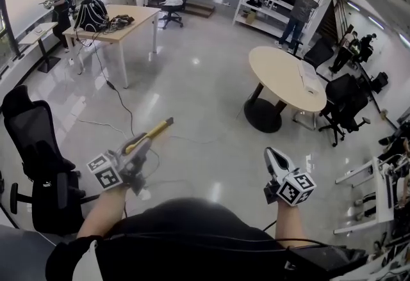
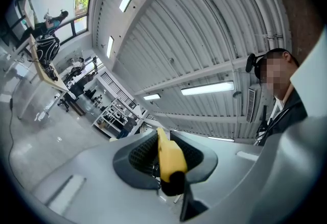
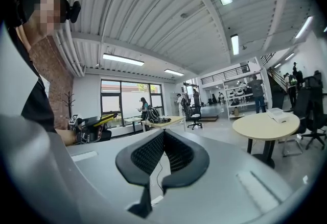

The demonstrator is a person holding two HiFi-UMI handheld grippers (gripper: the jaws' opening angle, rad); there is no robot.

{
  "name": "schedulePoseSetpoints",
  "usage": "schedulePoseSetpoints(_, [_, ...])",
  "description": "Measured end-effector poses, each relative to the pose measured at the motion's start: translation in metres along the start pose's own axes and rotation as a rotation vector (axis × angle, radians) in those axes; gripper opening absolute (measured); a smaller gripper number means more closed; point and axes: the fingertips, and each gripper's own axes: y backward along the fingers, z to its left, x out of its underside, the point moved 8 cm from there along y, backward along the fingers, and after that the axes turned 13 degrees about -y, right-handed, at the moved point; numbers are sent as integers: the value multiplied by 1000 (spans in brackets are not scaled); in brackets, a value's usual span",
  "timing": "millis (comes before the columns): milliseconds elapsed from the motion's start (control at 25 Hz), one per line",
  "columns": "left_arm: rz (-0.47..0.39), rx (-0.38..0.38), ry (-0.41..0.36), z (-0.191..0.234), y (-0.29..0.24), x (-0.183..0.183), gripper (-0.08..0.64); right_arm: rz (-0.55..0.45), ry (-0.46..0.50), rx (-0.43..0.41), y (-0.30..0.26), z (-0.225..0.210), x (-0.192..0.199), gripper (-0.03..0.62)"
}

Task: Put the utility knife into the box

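Note:
In the head view my left gripper [image 1: 139, 147] is shut on a yellow utility knife [image 1: 154, 132], held in the air at the lower left. The knife points up and to the right, out past the jaws. The left gripper view shows the yellow handle [image 2: 168, 154] clamped between the dark pads [image 2: 142, 152], aimed at the ceiling. My right gripper [image 1: 275, 158] hangs at the lower right, shut with nothing in it, and its pads [image 3: 148, 154] meet at the tip. No box shows in any view.
A round beige table [image 1: 282, 75] with a white object on it stands ahead to the right. A rectangular desk [image 1: 118, 24] stands at the far left and a black office chair [image 1: 38, 145] close on my left. Cables run over the glossy floor [image 1: 192, 107]. Several people stand far off.

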Motion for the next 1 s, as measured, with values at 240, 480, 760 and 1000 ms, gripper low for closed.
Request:
schedulePoseSetpoints(240, [11,-17,-10,62,29,-32,72,-9,15,-23,-75,35,1,14])
schedulePoseSetpoints(480, [41,-6,2,114,29,-41,72,6,6,-17,-128,44,8,14])
schedulePoseSetpoints(760, [79,17,41,140,-29,-14,71,22,-24,14,-153,-10,1,14])
schedulePoseSetpoints(1000, [79,-14,1,151,-113,8,71,19,-53,-42,-191,-105,-27,14])
